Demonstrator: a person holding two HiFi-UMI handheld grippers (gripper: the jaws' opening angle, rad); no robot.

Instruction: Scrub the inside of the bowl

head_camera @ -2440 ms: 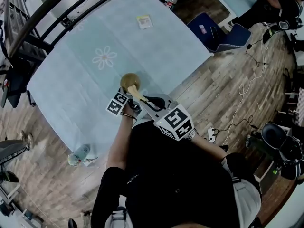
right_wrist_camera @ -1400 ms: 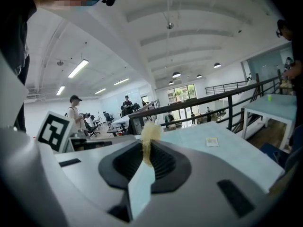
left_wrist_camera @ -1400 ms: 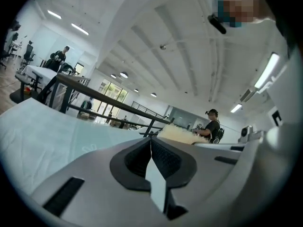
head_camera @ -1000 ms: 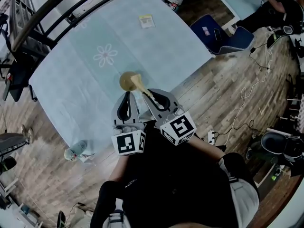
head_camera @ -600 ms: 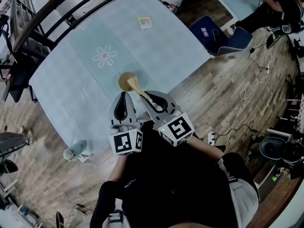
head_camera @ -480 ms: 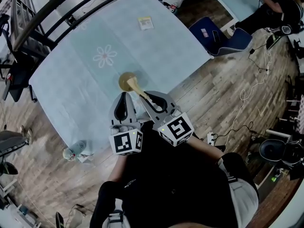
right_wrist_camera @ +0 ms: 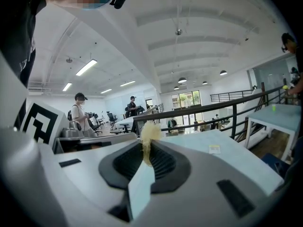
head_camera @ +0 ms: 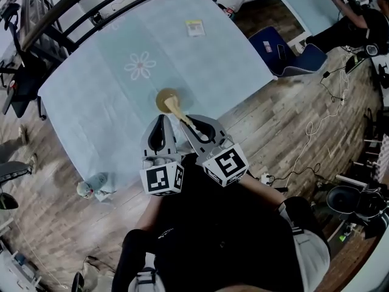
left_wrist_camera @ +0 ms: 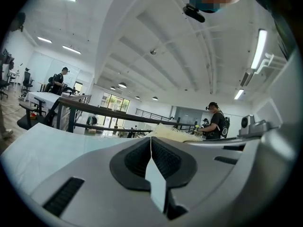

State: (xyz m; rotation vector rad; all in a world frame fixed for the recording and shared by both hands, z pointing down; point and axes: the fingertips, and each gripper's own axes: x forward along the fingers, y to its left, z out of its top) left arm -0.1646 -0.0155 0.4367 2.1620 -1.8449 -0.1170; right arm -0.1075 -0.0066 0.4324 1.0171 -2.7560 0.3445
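Bowl (head_camera: 158,97): on my counter (head_camera: 91,102), just beyond both claws.
Right claw (head_camera: 185,121): clamped on a straw-coloured scrubber (head_camera: 173,108), its far end over the bowl.
Left claw (head_camera: 160,121): jaws together, empty, just left of my right.

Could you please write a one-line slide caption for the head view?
Right tool holds a scrubber at the bowl on the table; left tool shut.

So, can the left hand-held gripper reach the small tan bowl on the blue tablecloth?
Probably yes. The left hand-held gripper, jaws shut, sits just short of the small tan bowl, only pale blue tablecloth between. The pale fibrous scrubber in the right hand-held gripper enters from the right side.
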